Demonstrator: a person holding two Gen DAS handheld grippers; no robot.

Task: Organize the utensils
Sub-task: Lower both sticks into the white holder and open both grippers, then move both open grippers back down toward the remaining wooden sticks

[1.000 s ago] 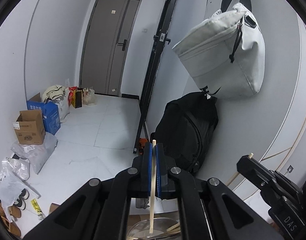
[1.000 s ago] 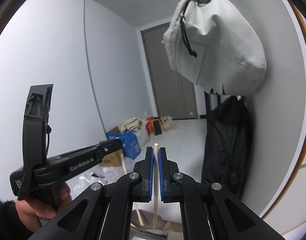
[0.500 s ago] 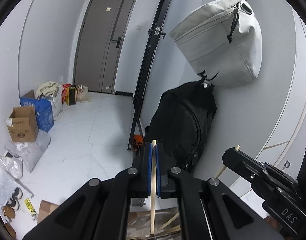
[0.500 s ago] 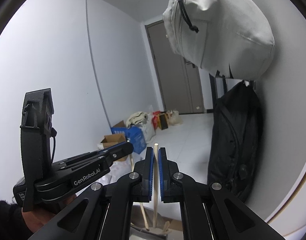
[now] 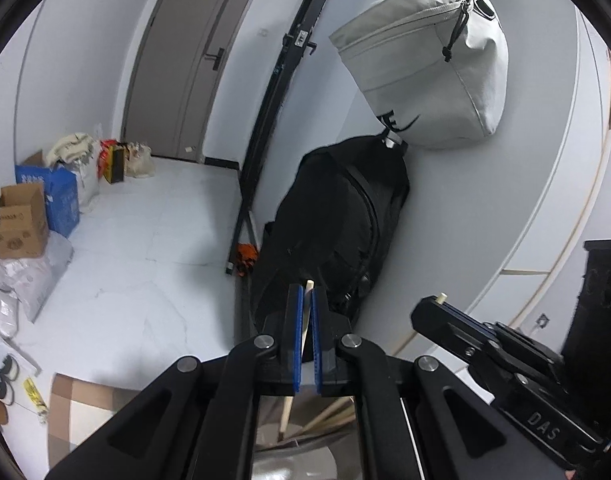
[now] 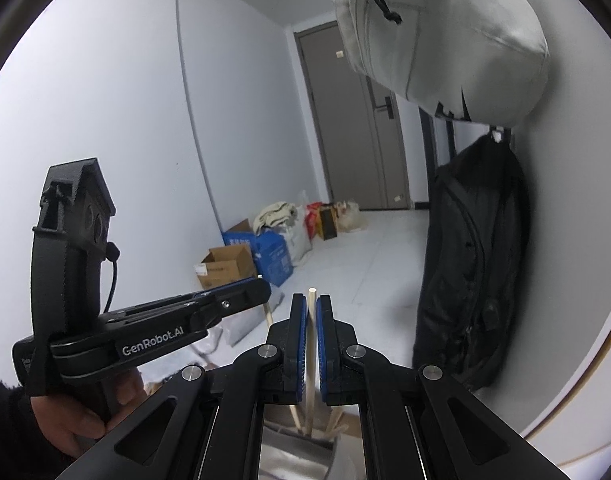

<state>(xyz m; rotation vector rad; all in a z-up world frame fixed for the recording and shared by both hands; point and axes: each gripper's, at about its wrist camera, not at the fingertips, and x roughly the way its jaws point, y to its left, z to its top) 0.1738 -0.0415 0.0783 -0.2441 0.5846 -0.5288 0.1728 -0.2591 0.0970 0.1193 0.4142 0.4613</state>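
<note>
While my left claw [image 5: 304, 300] pinches one pale wooden chopstick [image 5: 303, 332] and my right claw [image 6: 312, 304] another [image 6: 311, 344], both upright above a shiny metal holder [image 5: 293, 460] with more sticks inside, I judge the sorting partly done.

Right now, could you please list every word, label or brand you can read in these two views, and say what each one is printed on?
"GenRobot.AI": white lettering on the side of the left gripper, seen from the right wrist view.
"DAS": on the body of the right gripper, seen from the left wrist view.
White print on the blue box: too small to read.
Label on the cardboard box: too blurred to read.
Black marks on the grey bag: partly hidden, unreadable.
</note>
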